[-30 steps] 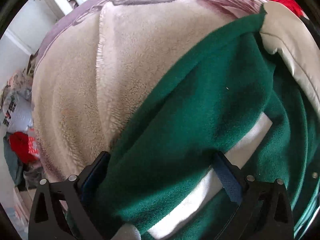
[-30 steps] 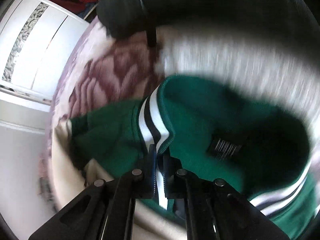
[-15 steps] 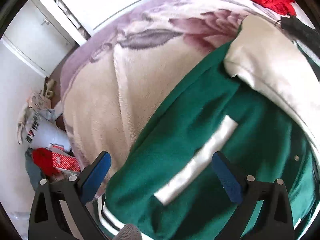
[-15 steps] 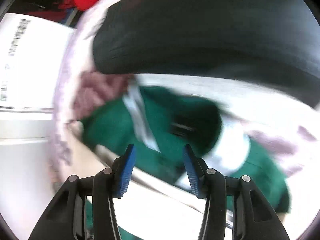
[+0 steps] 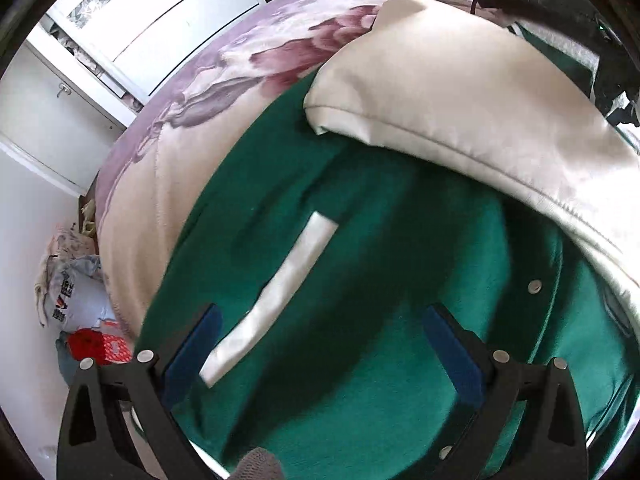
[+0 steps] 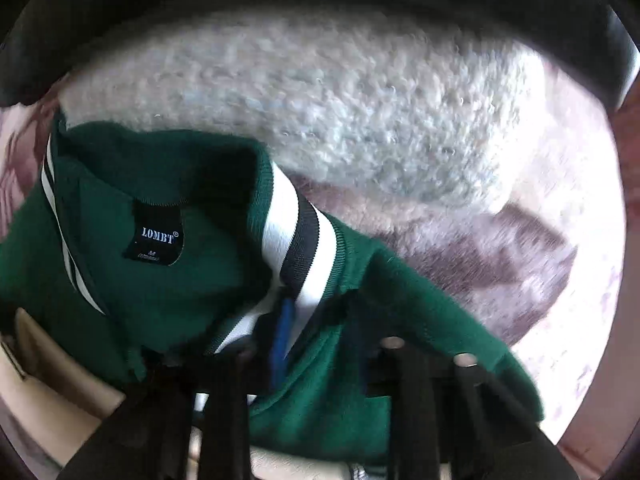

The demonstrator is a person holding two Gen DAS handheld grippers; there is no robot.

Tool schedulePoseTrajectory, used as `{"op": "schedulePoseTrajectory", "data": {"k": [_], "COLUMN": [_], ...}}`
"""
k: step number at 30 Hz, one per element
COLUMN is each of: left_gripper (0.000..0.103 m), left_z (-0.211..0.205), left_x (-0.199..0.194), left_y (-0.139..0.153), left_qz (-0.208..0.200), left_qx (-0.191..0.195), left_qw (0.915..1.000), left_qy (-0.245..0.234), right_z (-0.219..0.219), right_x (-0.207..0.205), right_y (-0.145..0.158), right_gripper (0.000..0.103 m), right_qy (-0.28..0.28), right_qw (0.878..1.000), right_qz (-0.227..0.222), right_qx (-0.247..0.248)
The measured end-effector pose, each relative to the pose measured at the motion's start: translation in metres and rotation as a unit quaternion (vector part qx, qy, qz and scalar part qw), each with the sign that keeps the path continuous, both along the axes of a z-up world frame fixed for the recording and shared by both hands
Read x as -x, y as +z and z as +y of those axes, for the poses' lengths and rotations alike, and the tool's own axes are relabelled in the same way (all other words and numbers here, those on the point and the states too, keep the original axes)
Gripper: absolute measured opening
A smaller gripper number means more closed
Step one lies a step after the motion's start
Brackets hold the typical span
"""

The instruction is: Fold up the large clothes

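My left tongs (image 5: pixel 320 356) stand wide with nothing between the pads, tilted steeply down over the front of the green jacket (image 5: pixel 380 240), which lies spread on the flowered bed blanket (image 5: pixel 224 64). The white pocket strip (image 5: pixel 280 292) runs up from beside my left pad, and the cream sleeve (image 5: pixel 460 92) lies folded across the upper body. The risk on this side, as I judge it, is that nothing pins the cloth: if my other hand drags the collar, the whole body may slide on the plush blanket and the sleeve fold may slip open. I could also come down and snag the pocket strip instead of a clean edge.

My right tongs (image 6: pixel 320 332) point almost straight down at the collar end, and the jaws are closing on the striped collar band (image 6: pixel 298 248), which sits between the blue pads. The neck label (image 6: pixel 156 236) lies to their left and the fluffy white throw (image 6: pixel 340 112) beyond. Whether the pads press the knit yet I cannot tell. My worry here is a thin bite: catching only the ribbed edge, or one layer of two, so the collar pulls free or the fold goes crooked when I lift.
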State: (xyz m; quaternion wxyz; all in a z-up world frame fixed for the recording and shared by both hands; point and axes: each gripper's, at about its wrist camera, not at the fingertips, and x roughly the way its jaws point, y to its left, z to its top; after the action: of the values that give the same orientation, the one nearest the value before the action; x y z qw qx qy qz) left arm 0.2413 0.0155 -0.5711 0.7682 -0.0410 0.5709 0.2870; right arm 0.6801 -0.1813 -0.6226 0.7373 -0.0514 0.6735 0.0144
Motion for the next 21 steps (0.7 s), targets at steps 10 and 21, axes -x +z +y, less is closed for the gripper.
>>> {"op": "schedulePoseTrajectory", "data": {"k": [10, 21], "left_gripper": [0.103, 0.103], "left_z": [0.002, 0.007], "left_x": [-0.024, 0.071], "left_y": [0.005, 0.067], "left_qz": [-0.025, -0.039], "left_qx": [0.035, 0.096], "left_qw": [0.9990, 0.9946], "left_qy": [-0.001, 0.006], "right_z": [-0.056, -0.181], "right_x": [-0.020, 0.135], "right_y": [-0.002, 0.094], "right_gripper": [0.015, 0.063], "right_qy": [-0.083, -0.064], "right_qw": [0.996, 0.962], "right_qz": [-0.030, 0.094], "right_qx": [-0.023, -0.247]}}
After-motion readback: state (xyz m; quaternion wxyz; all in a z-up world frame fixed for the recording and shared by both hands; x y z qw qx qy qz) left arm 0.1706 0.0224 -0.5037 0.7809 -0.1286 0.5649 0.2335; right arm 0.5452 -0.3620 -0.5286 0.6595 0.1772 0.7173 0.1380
